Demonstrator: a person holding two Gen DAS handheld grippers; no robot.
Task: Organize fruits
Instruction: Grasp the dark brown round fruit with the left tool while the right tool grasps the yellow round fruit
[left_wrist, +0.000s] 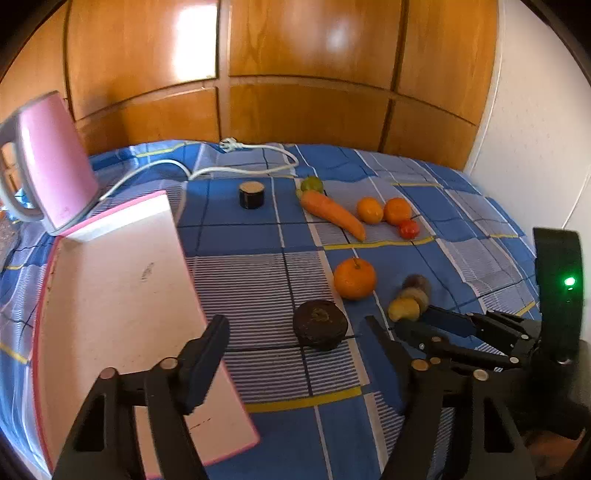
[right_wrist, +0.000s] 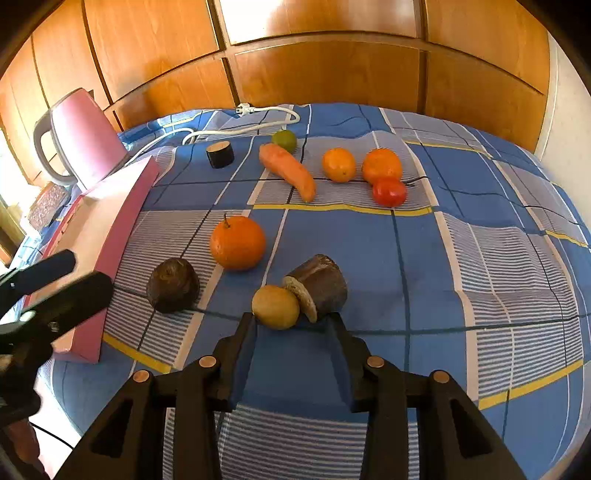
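Observation:
On a blue checked cloth lie a large orange (right_wrist: 238, 242), a dark round fruit (right_wrist: 173, 285), a small yellow fruit (right_wrist: 276, 306) and a brown cut piece (right_wrist: 317, 287). Farther back lie a carrot (right_wrist: 287, 171), a green lime (right_wrist: 284, 140), two oranges (right_wrist: 338, 164) and a tomato (right_wrist: 389, 191). My right gripper (right_wrist: 293, 325) is open, its fingertips just short of the yellow fruit. My left gripper (left_wrist: 295, 328) is open, over the dark fruit (left_wrist: 320, 325) and the edge of a pink-rimmed white box (left_wrist: 118, 295). The right gripper shows in the left wrist view (left_wrist: 443, 332).
A pink kettle (left_wrist: 51, 162) stands at the back left with its white cord (left_wrist: 236, 162) running across the cloth. A small black cylinder (left_wrist: 251, 194) stands behind the box. Wooden panels rise behind the cloth.

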